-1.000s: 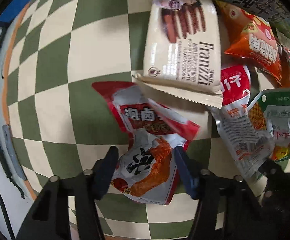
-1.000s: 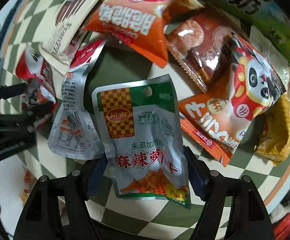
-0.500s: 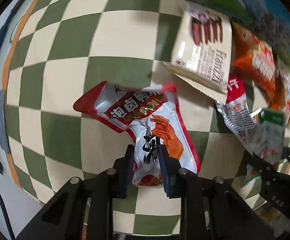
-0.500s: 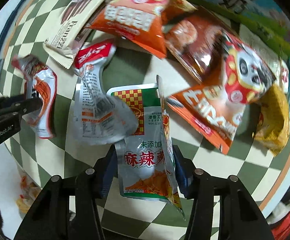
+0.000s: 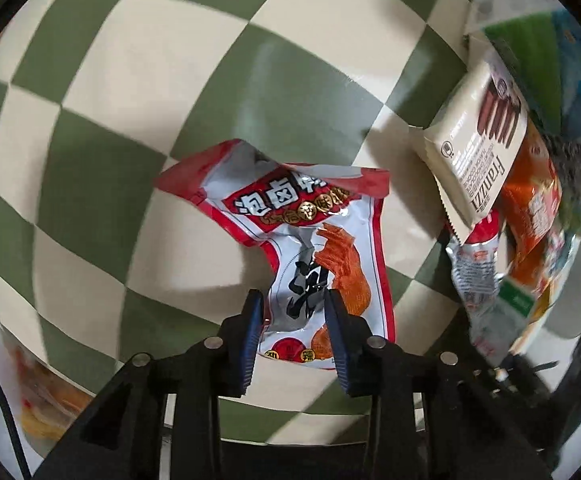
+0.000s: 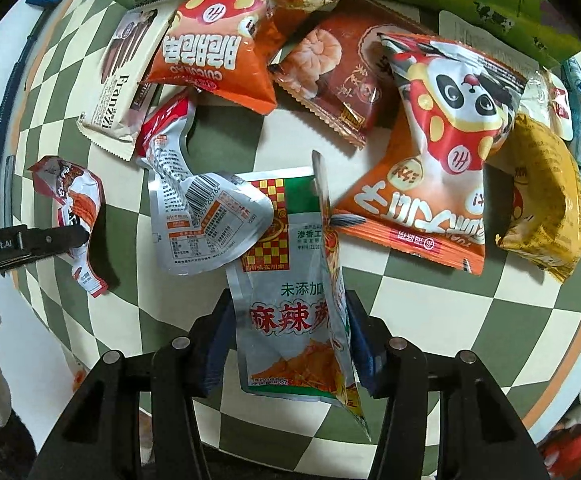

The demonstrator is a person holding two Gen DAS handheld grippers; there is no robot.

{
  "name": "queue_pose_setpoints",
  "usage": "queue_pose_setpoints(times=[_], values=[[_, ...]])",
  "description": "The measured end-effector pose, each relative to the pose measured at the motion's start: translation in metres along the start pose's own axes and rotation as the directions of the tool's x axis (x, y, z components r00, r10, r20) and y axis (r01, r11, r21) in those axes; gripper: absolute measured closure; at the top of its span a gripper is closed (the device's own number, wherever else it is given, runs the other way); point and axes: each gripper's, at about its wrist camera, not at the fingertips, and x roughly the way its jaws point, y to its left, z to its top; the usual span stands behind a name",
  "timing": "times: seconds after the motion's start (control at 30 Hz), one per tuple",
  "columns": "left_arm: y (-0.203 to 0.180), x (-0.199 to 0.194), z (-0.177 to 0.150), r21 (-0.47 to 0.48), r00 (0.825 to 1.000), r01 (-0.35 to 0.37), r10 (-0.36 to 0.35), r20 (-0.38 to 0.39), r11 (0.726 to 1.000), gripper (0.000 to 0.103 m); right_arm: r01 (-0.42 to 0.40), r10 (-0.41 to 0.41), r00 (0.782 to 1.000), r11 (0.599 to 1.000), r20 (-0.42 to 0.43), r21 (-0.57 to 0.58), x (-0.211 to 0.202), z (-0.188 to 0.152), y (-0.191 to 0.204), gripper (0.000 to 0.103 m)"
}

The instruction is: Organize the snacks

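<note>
The left claw (image 5: 295,312) was clenched on the lower end of a red-and-white pouch (image 5: 310,240), its blue pads pinching the film from both sides. The pouch hung forward of the claw, apparently lifted clear of the checkered worktop (image 5: 130,80), its top edge curled and folded over. It looked light and limp: thin foil film with a soft filling, so it would sag and swing from whatever point was pinched. The flat sealed margin at the bottom seemed the safest hold, since the slick middle could slide between the pads.

The right claw (image 6: 286,332) gripped a green-and-silver pouch (image 6: 290,280) by its lower half, and the pinch had creased it lengthwise, so one edge stood up as a ridge ahead of the claw. That suggested film with little stiffness, needing only a gentle squeeze. A silver pouch with a barcode (image 6: 198,216) lay ahead and to the left, its corner overlapping the held one; whether the two were caught together I could not tell.

Farther ahead sat the puffed orange bag (image 6: 206,60), the panda bag (image 6: 442,140) and the cream biscuit pack (image 6: 118,96). The air-filled bags would probably crush or slip, so a corner seam would suit them better.
</note>
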Motion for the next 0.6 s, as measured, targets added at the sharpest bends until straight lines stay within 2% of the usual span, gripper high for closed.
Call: queue_pose_setpoints(times=[0.07, 0.3, 0.33, 0.47, 0.53, 0.6], values=[[0.009, -0.003, 0.002, -0.019, 0.999, 0.039, -0.039, -0.008, 0.999, 0.071, -0.005, 0.005, 1.000, 1.000, -0.004, 0.007, 0.006, 0.004, 0.003, 0.048], [0.030, -0.037, 0.002, -0.053, 0.998, 0.065, -0.065, -0.009, 0.996, 0.055, -0.014, 0.014, 1.000, 1.000, -0.021, 0.012, 0.005, 0.002, 0.005, 0.048], [0.032, -0.032, -0.003, -0.061, 0.998, 0.067, -0.067, -0.010, 0.996, 0.053, -0.017, 0.017, 1.000, 1.000, -0.023, 0.016, 0.007, 0.004, 0.006, 0.048], [0.046, -0.042, 0.005, -0.134, 0.995, 0.097, -0.101, -0.019, 0.986, 0.050, -0.026, 0.027, 0.999, 0.999, -0.026, 0.024, 0.011, 0.007, 0.002, 0.048], [0.045, -0.039, 0.008, -0.158, 0.995, 0.085, -0.091, -0.032, 0.984, 0.048, -0.027, 0.027, 0.999, 0.999, -0.023, 0.023, 0.006, 0.005, -0.003, 0.048], [0.036, -0.034, 0.013, -0.158, 0.997, 0.051, -0.059, -0.046, 0.986, 0.039, -0.025, 0.026, 0.999, 0.999, -0.022, 0.023, 0.007, 0.006, -0.004, 0.048]])
